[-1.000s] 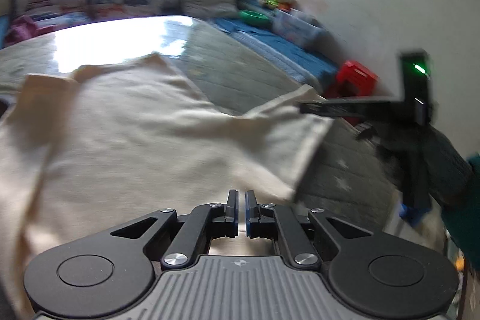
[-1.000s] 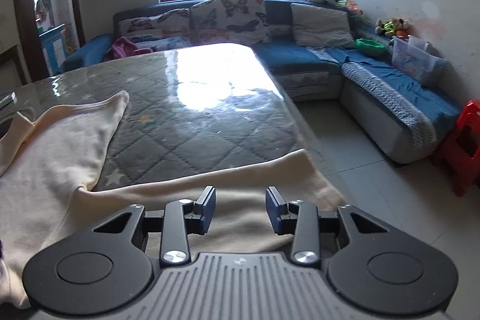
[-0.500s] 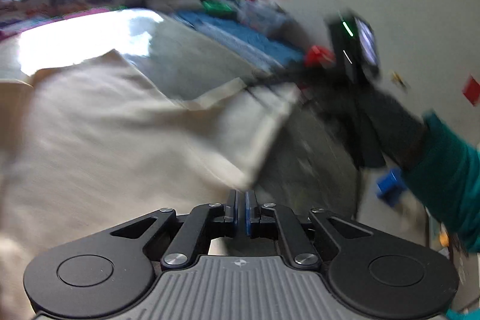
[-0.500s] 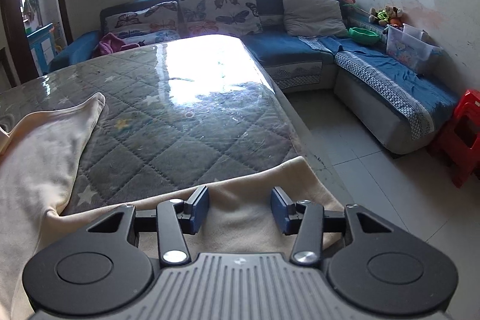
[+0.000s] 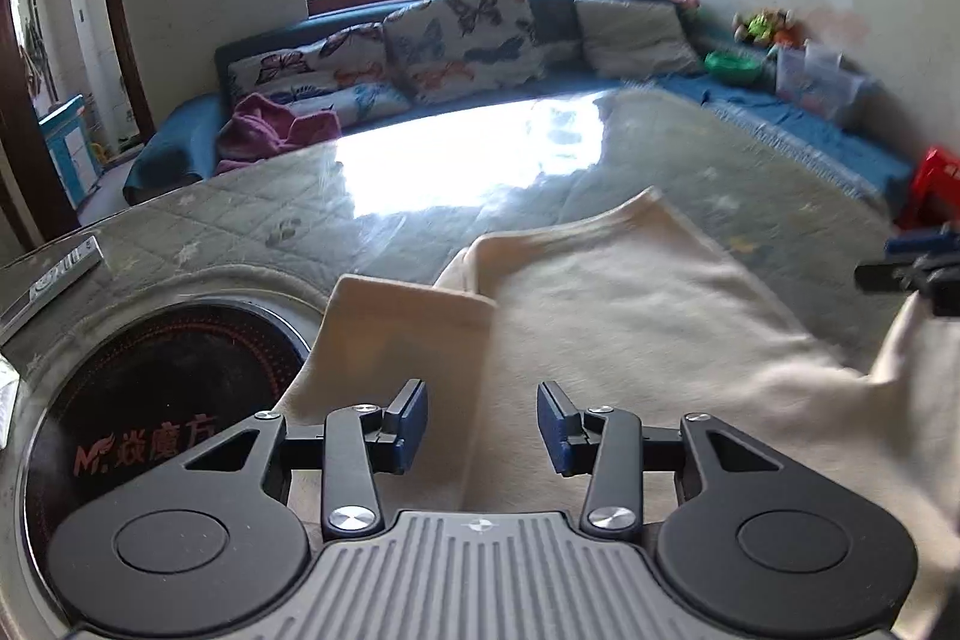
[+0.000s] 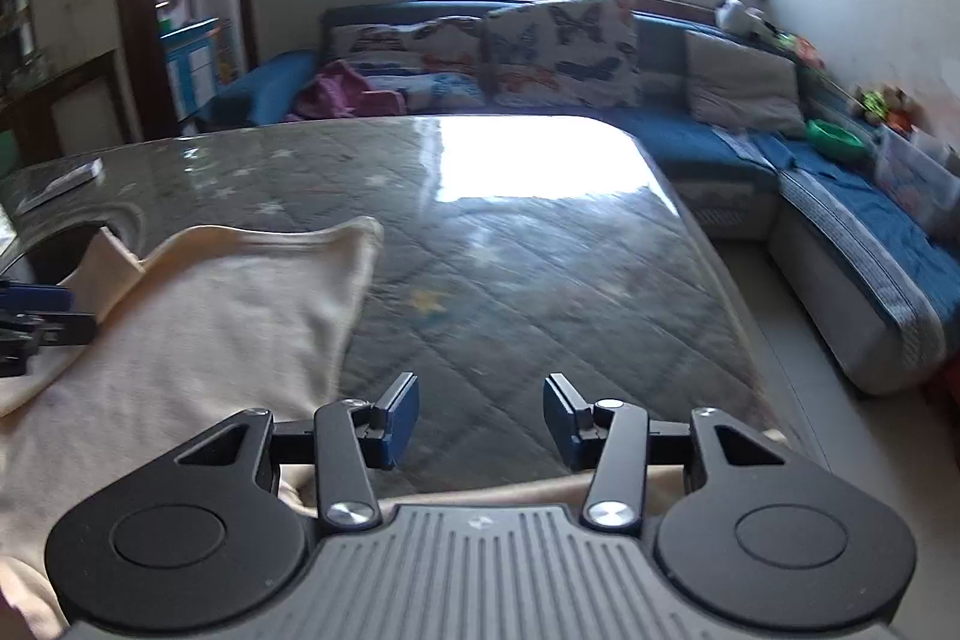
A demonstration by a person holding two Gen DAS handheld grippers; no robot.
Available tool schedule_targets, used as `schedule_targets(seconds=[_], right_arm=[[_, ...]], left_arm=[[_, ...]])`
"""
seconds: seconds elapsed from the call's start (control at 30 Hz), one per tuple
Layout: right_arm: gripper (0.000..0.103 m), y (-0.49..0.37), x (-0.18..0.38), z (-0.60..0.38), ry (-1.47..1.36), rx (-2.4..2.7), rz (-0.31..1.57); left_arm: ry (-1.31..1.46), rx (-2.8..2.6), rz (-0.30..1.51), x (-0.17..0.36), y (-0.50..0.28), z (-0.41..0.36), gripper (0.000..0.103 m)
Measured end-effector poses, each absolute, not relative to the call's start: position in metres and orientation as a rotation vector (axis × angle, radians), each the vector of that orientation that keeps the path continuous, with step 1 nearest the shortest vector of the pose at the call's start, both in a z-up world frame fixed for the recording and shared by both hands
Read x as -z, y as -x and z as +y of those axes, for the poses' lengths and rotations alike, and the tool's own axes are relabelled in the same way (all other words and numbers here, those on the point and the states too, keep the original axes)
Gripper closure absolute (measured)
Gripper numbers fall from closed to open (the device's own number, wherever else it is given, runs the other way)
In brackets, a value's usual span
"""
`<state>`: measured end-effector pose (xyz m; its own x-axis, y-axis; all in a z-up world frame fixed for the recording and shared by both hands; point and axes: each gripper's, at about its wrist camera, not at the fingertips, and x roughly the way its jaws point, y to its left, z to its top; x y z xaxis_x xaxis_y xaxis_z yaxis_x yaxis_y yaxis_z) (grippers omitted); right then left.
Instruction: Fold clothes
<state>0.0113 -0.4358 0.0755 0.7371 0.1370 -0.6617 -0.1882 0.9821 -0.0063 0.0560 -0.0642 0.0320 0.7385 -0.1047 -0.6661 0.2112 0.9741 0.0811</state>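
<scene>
Cream garment [image 5: 630, 340] — near edge hidden under both devices, blurred.

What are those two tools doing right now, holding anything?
Left tool: open, holding nothing, above the cream garment.
Right tool: open, holding nothing.

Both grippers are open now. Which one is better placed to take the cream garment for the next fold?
Probably the left gripper: its open fingers sit directly over the cream garment. The right gripper looks over bare quilted table, with cloth only beside and beneath it.
</scene>
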Motion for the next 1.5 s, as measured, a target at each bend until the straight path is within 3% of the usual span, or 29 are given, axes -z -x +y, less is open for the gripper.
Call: schedule_targets(seconds=[0.07,0.13,0.2,0.3,0.73,0.87,1.03,1.17,1.5], right_arm=[[0.056,-0.020,-0.078,-0.417,0.099,-0.220,0.716],[0.055,-0.025,-0.080,-0.403,0.122,-0.253,0.711],[0.055,-0.030,-0.080,-0.391,0.144,-0.280,0.712],[0.055,-0.035,-0.077,-0.374,0.180,-0.318,0.712],[0.055,-0.054,-0.059,-0.340,0.239,-0.365,0.745],[0.055,-0.056,-0.055,-0.337,0.244,-0.365,0.759],[0.055,-0.062,-0.057,-0.336,0.241,-0.362,0.761],[0.055,-0.069,-0.061,-0.337,0.237,-0.355,0.759],[0.064,-0.105,-0.058,-0.340,0.173,-0.328,0.779]], left_arm=[[-0.163,0.143,0.740,-0.024,-0.063,-0.063,0.062],[-0.147,0.128,0.735,-0.020,-0.067,-0.056,0.071],[-0.124,0.109,0.721,-0.023,-0.066,-0.045,0.091],[-0.065,0.080,0.691,-0.034,-0.058,-0.020,0.097],[0.204,-0.237,0.602,-0.070,0.019,0.133,0.098],[0.249,-0.329,0.705,-0.054,0.050,0.175,0.098],[0.232,-0.443,0.780,-0.044,0.069,0.195,0.088],[0.227,-0.395,0.733,-0.059,0.058,0.181,0.087],[0.133,-0.015,0.724,-0.062,-0.057,0.083,0.086]])
